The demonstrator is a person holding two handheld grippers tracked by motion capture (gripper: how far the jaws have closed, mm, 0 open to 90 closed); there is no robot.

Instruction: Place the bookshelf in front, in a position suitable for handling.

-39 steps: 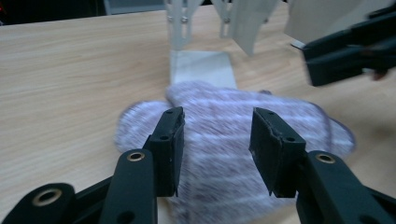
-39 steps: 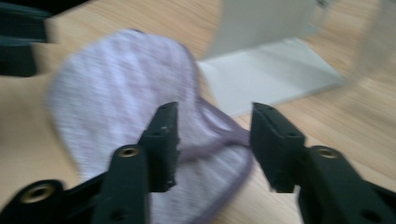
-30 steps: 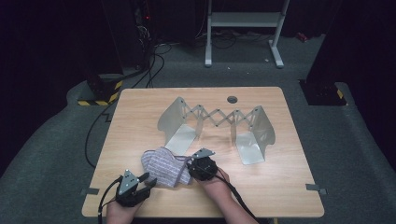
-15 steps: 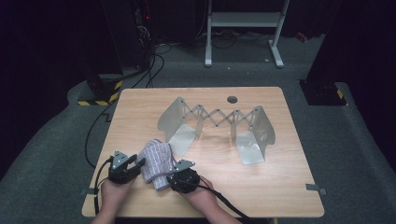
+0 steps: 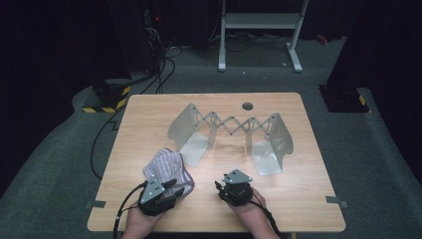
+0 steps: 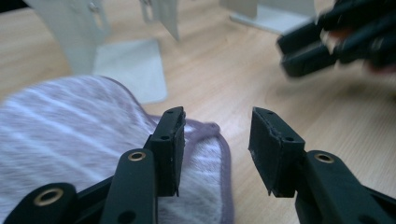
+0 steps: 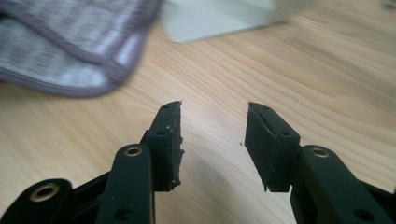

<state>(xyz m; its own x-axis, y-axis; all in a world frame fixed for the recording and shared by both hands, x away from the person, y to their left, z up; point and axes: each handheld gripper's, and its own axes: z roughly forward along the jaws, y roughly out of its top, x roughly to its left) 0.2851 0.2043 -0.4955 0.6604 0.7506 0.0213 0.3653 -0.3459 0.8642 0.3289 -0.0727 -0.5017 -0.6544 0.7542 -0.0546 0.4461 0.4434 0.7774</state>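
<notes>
The striped cloth [image 5: 166, 169] lies crumpled on the wooden table [image 5: 298, 199], at the near left, just in front of the left foot of the grey folding rack [image 5: 229, 132] and touching or overlapping that foot's edge. Your left gripper [image 5: 169, 188] sits at the cloth's near edge with its jaws apart and nothing between them; in the left gripper view the left jaw rests over the cloth's hemmed corner while the right jaw stands over bare wood. Your right gripper [image 5: 226, 186] is near the table's front centre, apart from the cloth, with its jaws also spread and empty over bare wood.

Expect the cloth to be light, soft and limp. It will sag and fold under its own weight, so a single grip point will let the rest hang and drag. It is not fragile and should not slip from the ridged jaw pads.

Take hold at the darker bound hem [image 6: 224, 158], where the fabric is thickest. Judged from its current lie, the corner nearest your left gripper is the easiest purchase. Grip a second point along the hem with your right gripper if you need the cloth spread flat. Keep clear of the rack's thin foot plate when closing
</notes>
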